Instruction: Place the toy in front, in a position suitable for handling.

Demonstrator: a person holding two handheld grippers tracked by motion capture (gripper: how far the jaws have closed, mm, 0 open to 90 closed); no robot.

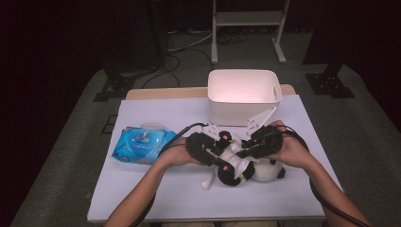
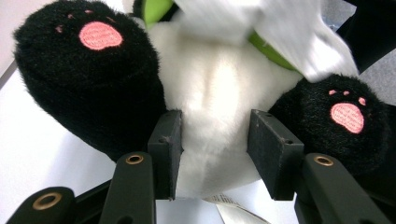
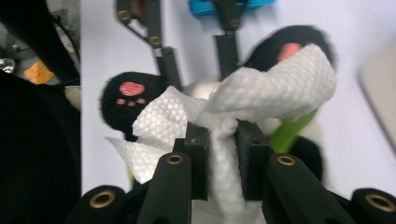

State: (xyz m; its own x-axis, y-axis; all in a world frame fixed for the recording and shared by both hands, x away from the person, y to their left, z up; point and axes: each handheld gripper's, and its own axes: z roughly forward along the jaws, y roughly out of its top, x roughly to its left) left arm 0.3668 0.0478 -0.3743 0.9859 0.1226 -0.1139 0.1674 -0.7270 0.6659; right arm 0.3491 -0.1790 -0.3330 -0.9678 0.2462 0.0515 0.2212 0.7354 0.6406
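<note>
A black-and-white plush panda [image 1: 267, 171] lies on the white table sheet between both hands. My left gripper [image 2: 215, 149] is shut on its white belly [image 2: 215, 93], between two black feet with pink paw pads [image 2: 100, 35]. In the high view the left gripper [image 1: 221, 158] comes in from the left. My right gripper [image 3: 222, 158] is shut on a crumpled white wipe [image 3: 271, 86], held against the panda's body just above the left gripper's jaws. A green band [image 3: 289, 128] on the toy shows beside the wipe. From above, the right gripper [image 1: 242, 153] meets the toy from the right.
A white plastic bin [image 1: 243, 94] stands open at the back of the table, just behind the hands. A blue pack of wet wipes [image 1: 142, 144] lies to the left. The white sheet [image 1: 189, 194] ends at the table's front edge near the forearms.
</note>
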